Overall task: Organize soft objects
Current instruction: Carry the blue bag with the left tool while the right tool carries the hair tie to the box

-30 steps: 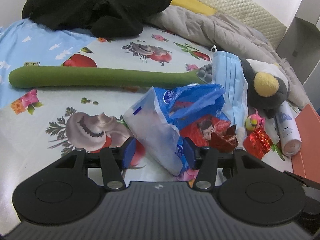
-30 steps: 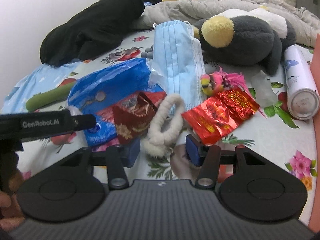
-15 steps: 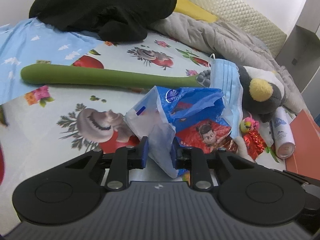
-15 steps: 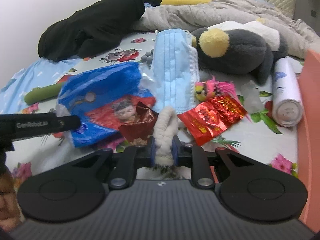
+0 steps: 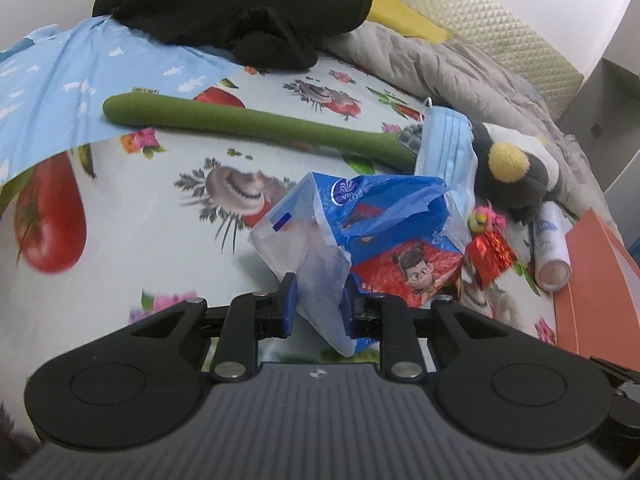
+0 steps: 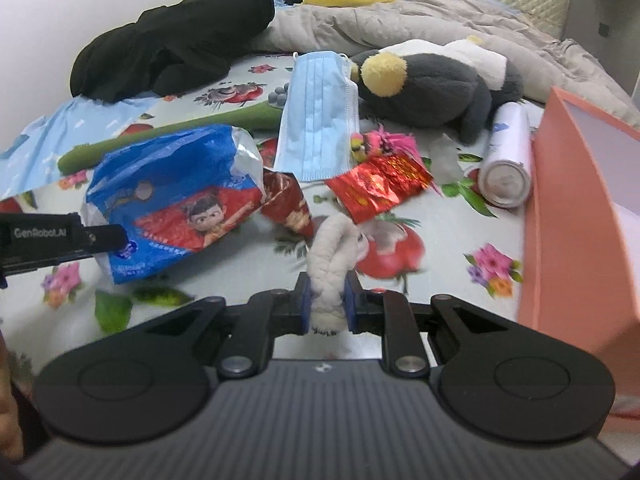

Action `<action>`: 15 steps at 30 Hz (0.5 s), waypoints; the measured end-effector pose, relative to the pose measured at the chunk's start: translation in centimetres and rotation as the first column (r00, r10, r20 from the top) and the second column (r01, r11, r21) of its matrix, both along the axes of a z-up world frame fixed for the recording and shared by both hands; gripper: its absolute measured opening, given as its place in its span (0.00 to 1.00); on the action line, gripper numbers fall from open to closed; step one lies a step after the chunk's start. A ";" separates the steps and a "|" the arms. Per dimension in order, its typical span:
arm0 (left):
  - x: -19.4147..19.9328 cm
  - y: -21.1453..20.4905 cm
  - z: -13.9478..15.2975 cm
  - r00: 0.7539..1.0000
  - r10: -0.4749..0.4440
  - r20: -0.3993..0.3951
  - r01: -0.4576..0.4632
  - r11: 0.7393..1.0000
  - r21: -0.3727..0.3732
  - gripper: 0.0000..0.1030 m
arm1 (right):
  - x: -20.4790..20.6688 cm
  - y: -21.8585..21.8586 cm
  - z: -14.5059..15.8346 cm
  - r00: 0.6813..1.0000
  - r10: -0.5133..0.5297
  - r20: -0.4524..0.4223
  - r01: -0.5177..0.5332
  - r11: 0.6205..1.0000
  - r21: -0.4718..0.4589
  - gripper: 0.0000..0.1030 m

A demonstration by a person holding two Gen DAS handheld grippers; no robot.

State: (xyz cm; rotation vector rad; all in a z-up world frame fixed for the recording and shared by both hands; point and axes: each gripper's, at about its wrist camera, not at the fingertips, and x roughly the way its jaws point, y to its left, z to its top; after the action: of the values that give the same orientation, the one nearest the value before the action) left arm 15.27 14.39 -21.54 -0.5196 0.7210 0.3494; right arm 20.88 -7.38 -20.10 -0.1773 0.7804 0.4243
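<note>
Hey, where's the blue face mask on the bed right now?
In the right wrist view the face mask lies upper centre on the bedsheet, its top edge against the grey plush toy on its right, with the green plush stick to its left.

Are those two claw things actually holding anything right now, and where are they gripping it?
Yes. The left gripper pinches the blue plastic bag by its clear end; the right gripper clamps the fluffy white scrunchie at its near end.

Mask (image 6: 318,120) sits mid-bed (image 6: 440,280), plush (image 6: 432,84) right behind it, bag (image 6: 176,204) left, box (image 6: 580,216) far right.
</note>
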 end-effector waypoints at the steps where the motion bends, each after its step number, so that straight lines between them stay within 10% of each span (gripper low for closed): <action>1: -0.4 -0.4 0.1 1.000 0.000 -0.004 0.000 1.000 -0.002 0.26 | -0.4 -0.3 0.2 1.000 -0.001 -0.002 0.001 1.000 -0.003 0.20; 15: -3.5 -5.8 0.2 0.988 -0.125 -0.094 0.116 0.989 -0.094 0.26 | -4.1 -5.0 -0.1 0.998 -0.054 -0.043 0.051 0.997 -0.065 0.21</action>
State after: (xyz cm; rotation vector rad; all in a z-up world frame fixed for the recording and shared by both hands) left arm 11.81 8.55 -21.37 -0.5425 0.8637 0.2323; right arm 16.79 -12.38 -20.15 -0.2074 0.8418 0.3551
